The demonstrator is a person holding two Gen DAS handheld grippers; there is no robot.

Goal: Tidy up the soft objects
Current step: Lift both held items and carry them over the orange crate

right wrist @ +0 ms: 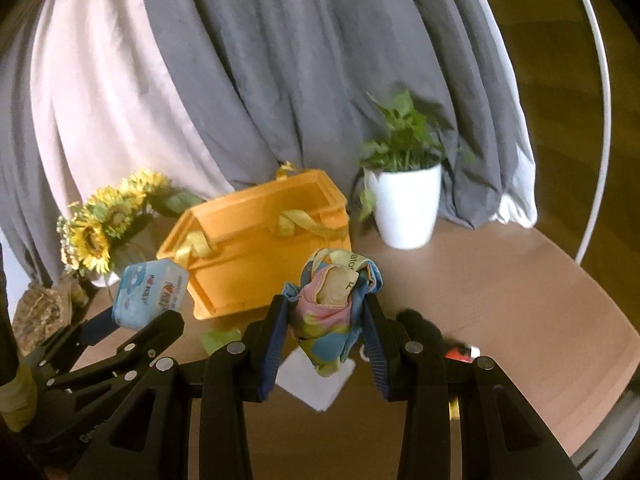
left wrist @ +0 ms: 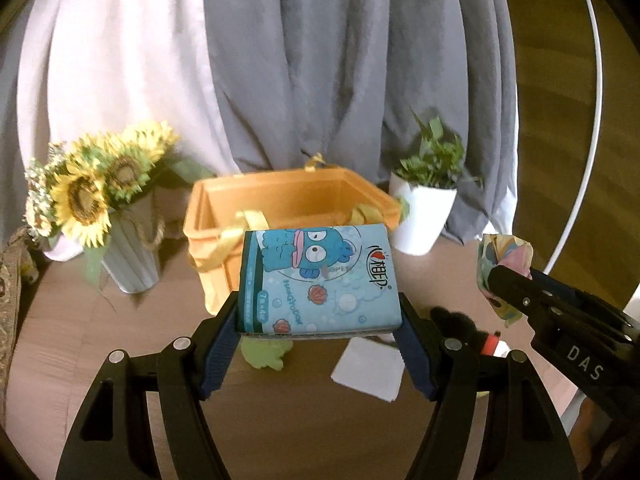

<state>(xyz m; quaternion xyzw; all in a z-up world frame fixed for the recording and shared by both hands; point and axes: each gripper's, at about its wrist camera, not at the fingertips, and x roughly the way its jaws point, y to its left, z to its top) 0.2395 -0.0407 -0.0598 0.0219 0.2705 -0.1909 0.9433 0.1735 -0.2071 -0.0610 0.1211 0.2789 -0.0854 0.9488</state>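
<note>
Nearest, in the left wrist view: left gripper (left wrist: 320, 312) clamped on a blue tissue pack (left wrist: 318, 280), held flat across its short sides and lifted clear of the table (left wrist: 280, 420). In the right wrist view: right gripper (right wrist: 326, 320) closed around a bunched colourful cloth (right wrist: 330, 312), loose ends hanging below the pads, likewise off the table.

Under and just beyond both grippers, still lying on the table: a white square of paper or cloth (right wrist: 316, 380), a pale green scrap (left wrist: 266, 354), and a black fuzzy thing (left wrist: 456, 320) with a red and white bit beside it, too blurred to name.

Further on: orange basket (right wrist: 256, 248) with yellow ribbon handles, open at the top, nothing visible inside from here. Tissue pack hanging in front of its near wall; cloth in front of its right end.

Behind the basket: sunflowers in a grey vase (left wrist: 132, 248) to the left, a white potted plant (right wrist: 404, 204) to the right, then grey and pale curtains.

Step in hand, by the look of it: carrying both soft items to the basket. Next move: up and forward over the rim, clear of the ribbon handles, one gripper at a time to avoid a clash, then release low inside.
</note>
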